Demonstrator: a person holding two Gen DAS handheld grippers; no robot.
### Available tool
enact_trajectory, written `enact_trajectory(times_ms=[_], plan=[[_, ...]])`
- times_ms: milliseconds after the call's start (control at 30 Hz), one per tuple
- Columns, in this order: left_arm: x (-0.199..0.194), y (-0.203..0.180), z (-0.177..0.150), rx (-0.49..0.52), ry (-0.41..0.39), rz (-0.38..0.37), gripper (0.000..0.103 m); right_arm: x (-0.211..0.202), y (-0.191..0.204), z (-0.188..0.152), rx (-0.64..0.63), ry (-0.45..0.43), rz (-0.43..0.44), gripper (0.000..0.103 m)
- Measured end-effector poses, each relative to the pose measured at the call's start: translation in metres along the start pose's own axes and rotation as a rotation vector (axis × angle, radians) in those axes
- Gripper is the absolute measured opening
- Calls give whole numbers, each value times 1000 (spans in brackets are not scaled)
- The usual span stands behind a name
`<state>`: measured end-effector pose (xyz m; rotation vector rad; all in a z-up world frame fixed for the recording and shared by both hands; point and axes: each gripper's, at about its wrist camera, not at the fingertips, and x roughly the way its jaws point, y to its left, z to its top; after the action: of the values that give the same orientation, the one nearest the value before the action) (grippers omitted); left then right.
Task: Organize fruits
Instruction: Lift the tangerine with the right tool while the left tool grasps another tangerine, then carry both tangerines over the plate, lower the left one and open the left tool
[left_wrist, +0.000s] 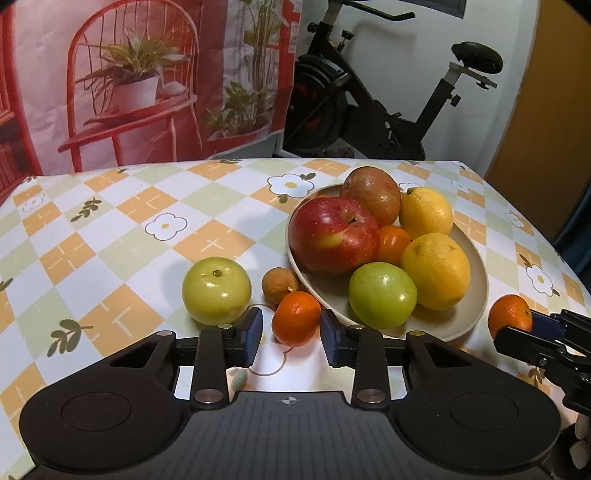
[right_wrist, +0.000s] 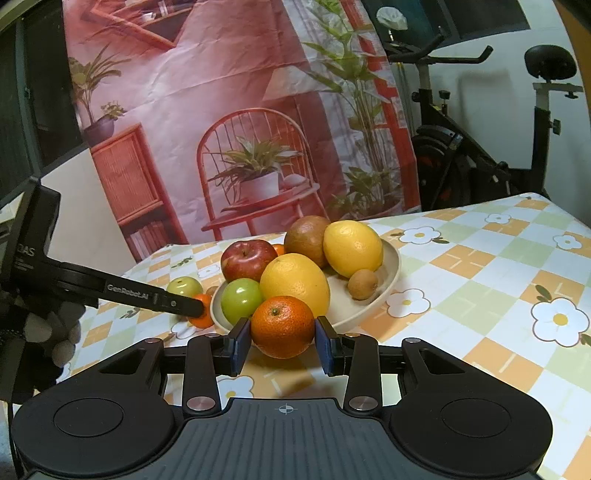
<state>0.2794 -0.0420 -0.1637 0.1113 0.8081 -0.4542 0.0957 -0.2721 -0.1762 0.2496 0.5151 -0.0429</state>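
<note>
Bowl (left_wrist: 476, 295) mostly loaded — right gripper (right_wrist: 282, 341) jaws grip an orange (right_wrist: 282, 326); left gripper (left_wrist: 291, 338) jaws bracket a mandarin (left_wrist: 295, 317), contact unclear. Green apple (left_wrist: 217, 290) and a small brown fruit (left_wrist: 279, 284) remain on the desk (left_wrist: 110, 240).

Between the blue, matt, rubbery-looking pads of the left tongs (left_wrist: 291, 338) sits a small orange (left_wrist: 296, 317) with dull, finely pitted peel, and just beyond their left pad a green apple (left_wrist: 217, 290) is smooth and glossy. The right tongs (right_wrist: 282, 345), matt black plastic with small shiny metal pins, flank a bigger orange (right_wrist: 282, 326) with rough, dimpled peel. Past both, the beige bowl (left_wrist: 476, 295) looks matt and smooth, its red apple (left_wrist: 334, 236) waxy and shiny, its lemons (left_wrist: 436, 269) pebbled, on a smooth tablecloth (left_wrist: 110, 240) with a faint sheen.
</note>
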Motion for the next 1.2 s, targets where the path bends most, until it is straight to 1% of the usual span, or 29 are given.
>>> enact_trajectory(times_ms=[100, 167, 467, 800, 967, 1100, 1200], plan=[[2, 0, 0, -12, 3, -16, 35, 0, 1, -1, 1, 2, 2, 34], [3, -2, -2, -3, 1, -7, 30, 1, 2, -1, 1, 6, 2, 35], [-5, -1, -6, -17, -17, 0, 29, 1, 2, -1, 5, 7, 2, 35], [-27, -3, -4, -43, -72, -20, 29, 2, 1, -1, 10, 4, 1, 34], [-34, -18, -2, 1, -94, -47, 29, 1, 0, -1, 18, -3, -4, 34], [-33, -36, -2, 47, -89, -84, 29, -1, -3, 0, 22, -26, -15, 34], [-30, -51, -4, 92, -81, -116, 29, -1, -7, 5, -22, -48, -39, 34]])
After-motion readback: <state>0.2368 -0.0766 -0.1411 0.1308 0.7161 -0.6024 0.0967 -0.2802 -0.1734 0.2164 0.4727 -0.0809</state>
